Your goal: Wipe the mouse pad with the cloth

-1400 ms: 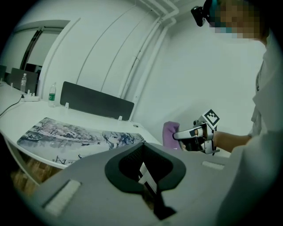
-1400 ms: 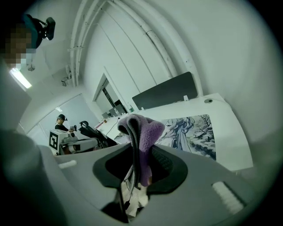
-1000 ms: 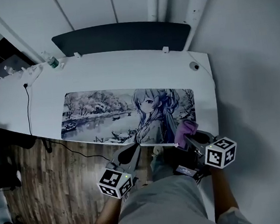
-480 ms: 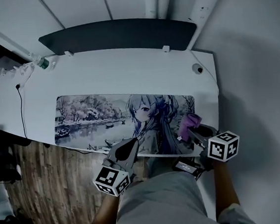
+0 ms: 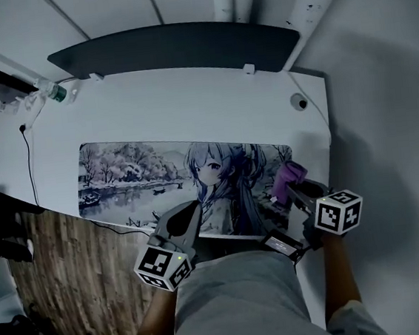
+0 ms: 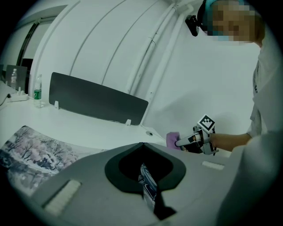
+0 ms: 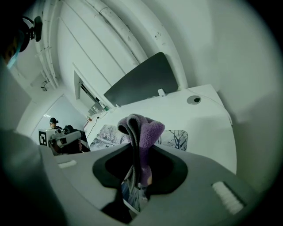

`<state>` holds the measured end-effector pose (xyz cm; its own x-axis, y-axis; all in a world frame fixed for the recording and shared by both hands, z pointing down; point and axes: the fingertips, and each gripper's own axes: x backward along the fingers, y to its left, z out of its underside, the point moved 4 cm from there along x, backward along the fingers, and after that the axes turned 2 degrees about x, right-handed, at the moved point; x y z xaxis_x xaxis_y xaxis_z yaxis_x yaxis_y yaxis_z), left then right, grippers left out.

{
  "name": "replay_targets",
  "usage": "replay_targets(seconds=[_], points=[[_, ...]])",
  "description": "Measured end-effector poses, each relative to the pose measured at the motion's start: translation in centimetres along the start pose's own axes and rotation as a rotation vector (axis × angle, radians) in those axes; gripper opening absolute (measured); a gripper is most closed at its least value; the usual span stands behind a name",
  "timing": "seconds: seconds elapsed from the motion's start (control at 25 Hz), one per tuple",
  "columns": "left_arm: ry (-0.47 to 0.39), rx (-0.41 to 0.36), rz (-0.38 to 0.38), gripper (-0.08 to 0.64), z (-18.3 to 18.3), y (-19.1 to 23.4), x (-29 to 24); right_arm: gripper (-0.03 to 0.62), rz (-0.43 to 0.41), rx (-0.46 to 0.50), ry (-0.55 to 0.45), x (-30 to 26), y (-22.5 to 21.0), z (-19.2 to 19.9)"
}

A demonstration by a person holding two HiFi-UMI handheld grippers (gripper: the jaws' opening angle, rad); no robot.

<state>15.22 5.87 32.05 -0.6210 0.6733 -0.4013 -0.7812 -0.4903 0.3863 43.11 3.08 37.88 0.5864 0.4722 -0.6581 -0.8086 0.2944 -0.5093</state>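
purple cloth [image 5: 289, 176] bunches in the right claw [image 5: 296, 185] at the right end of the mouse pad [image 5: 143, 174], a long printed mat lying along the front of the white desk [image 5: 187, 98]. the head view alone takes in the whole pad, the dark panel [image 5: 174, 48] standing along the desk's far edge, a bottle [image 5: 51, 92] at the far left corner and the wooden floor [image 5: 79, 273] below. it does not settle whether the cloth touches the pad. the right gripper view shows what the head view cannot: the claw [image 7: 135, 148] pinched on the cloth [image 7: 143, 130], which folds up and over the tips, with the pad's right end [image 7: 174, 139] behind it. the left claw [image 5: 190, 208] hangs over the pad's front edge near the middle, well apart from the cloth. its own view shows the claw [image 6: 141, 145] pressed together with nothing held, and, across the desk, the right claw [image 6: 179, 142] from the side with the cloth [image 6: 171, 139] at its tip.
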Motion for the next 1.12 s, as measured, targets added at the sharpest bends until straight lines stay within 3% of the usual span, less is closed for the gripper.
replay_targets(seconds=[0.56, 0.8, 1.12], points=[[0.045, 0.014, 0.045, 0.015, 0.1, 3.5, -3.1, 0.104, 0.111, -0.082, 0.08, -2.3, -5.0, -0.5], [0.073, 0.028, 0.05, 0.015, 0.2, 4.8, -4.1, 0.103, 0.124, -0.12, 0.187, -4.7, -8.5, 0.2], [0.08, 0.042, 0.024, 0.015, 0.4, 5.6, -4.2, 0.101, 0.121, -0.156, 0.249, -6.7, -10.8, 0.4]])
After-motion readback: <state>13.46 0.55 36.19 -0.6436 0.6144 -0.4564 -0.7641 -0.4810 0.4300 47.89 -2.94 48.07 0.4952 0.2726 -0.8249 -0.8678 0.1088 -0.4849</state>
